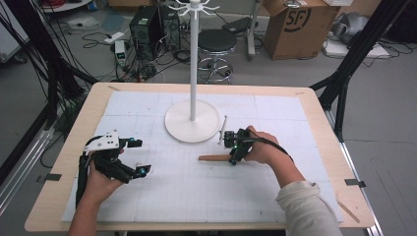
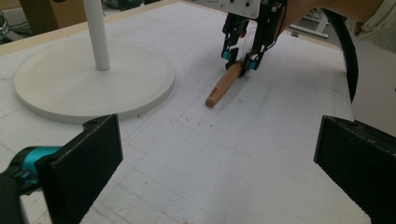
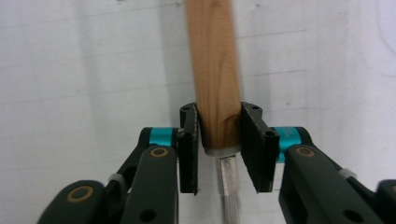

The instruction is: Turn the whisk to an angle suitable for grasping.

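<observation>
A tool with a round wooden handle (image 1: pixel 212 158) lies on the white gridded mat (image 1: pixel 196 196), right of centre. My right gripper (image 1: pixel 234 159) is shut on the handle's end near its metal collar; both pads press its sides (image 3: pixel 218 119), and the handle (image 3: pixel 214 56) runs away from the jaws. The left gripper view shows that handle (image 2: pixel 225 83) pointing toward me under the right gripper (image 2: pixel 239 58). My left gripper (image 1: pixel 138 156) rests at the mat's left, open with nothing between its jaws (image 2: pixel 219 182).
A white stand with a round base (image 1: pixel 177 129) and tall pole (image 1: pixel 193 59) stands at the mat's back centre, close to the handle. A thin wooden strip (image 1: pixel 348 209) lies at the table's front right edge. A stool (image 1: pixel 216 42) and cardboard box (image 1: pixel 295 24) stand beyond the table.
</observation>
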A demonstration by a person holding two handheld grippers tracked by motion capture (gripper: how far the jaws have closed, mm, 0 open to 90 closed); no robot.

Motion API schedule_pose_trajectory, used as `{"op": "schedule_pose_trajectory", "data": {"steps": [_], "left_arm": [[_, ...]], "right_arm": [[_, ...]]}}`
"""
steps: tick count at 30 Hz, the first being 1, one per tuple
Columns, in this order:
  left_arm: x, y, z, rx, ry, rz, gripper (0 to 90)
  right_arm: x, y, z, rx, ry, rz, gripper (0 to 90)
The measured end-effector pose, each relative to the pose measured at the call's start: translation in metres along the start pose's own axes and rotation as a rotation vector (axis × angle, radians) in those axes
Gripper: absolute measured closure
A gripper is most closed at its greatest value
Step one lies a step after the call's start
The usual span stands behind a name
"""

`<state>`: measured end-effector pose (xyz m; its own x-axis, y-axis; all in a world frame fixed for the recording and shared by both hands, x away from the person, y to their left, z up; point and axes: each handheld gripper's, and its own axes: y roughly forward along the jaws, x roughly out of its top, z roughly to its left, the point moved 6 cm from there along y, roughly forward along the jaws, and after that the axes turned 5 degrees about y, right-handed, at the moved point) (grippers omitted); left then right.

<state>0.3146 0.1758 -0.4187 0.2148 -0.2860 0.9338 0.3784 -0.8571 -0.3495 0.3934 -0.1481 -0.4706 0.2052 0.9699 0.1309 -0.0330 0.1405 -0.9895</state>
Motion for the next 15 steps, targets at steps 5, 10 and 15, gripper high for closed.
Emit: {"op": "schedule_pose_trajectory", "data": {"steps": [5, 10, 15], "left_arm": [[0.0007, 0.0008, -0.0009, -0.003, -0.001, -0.004, 1.7], [0.0006, 0.0013, -0.0012, -0.004, 0.000, -0.001, 1.7], [0.0009, 0.0011, -0.0011, -0.003, 0.002, -0.002, 1.7]], "right_arm": [[-0.0025, -0.0003, 0.0019, -0.003, 0.025, -0.015, 68.7], [-0.0048, -0.0022, 0.0012, -0.001, 0.071, -0.062, 60.9], [-0.0059, -0.0019, 0.0022, -0.010, 0.065, -0.058, 60.8]]}}
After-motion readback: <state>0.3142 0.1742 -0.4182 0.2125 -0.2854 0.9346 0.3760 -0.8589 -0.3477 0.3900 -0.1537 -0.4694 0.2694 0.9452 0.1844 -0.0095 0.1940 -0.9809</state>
